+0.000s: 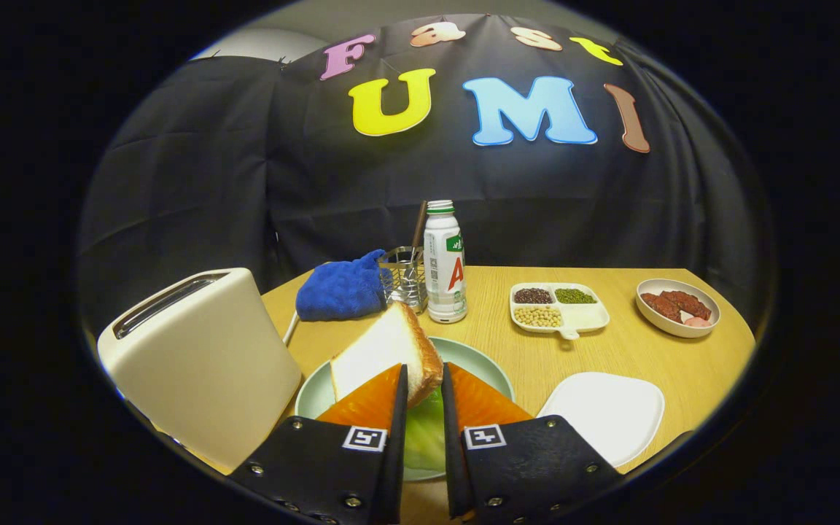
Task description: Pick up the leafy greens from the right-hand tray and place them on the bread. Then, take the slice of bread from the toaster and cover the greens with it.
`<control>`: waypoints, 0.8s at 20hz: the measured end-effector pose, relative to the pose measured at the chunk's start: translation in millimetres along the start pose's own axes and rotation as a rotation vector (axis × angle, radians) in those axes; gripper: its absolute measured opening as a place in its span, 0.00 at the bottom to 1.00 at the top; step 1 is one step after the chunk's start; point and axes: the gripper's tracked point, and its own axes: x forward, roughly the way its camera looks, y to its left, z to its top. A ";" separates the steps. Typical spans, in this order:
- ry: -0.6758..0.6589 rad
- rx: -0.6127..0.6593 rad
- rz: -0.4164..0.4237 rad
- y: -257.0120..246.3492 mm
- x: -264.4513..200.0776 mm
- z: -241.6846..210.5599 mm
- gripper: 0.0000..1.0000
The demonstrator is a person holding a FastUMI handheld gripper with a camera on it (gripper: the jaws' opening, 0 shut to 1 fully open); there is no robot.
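The gripper (424,375) has its fingers drawn close on the lower corner of a slice of bread (383,350), both pinching it so that it stands tilted just ahead of them, crust toward the right finger. Below the slice and showing in the narrow gap between the fingers lie the leafy greens (426,430), pale green, resting on a light green plate (482,364); whether another slice lies under them is hard to make out from this angle. The slice in the fingers is lifted over the plate, apparently not touching the greens.

To the left of the fingers stands a cream toaster (197,364) on the wooden table (609,350). Just right of the fingers is a white tray (606,412). Beyond the fingers are a white bottle (444,262) with a green cap, a wire holder (403,277) just beside it, and a blue cloth (342,289) left of that. Farther right sit a divided dish of beans (558,306) and a bowl (677,306) with dark reddish pieces.
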 end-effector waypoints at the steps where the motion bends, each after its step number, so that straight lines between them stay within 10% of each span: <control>1: 0.013 -0.015 -0.015 -4.2 -0.6 -3.6 0.25; 16: -0.145 -0.022 -0.056 -16.9 -27.2 28.5 0.43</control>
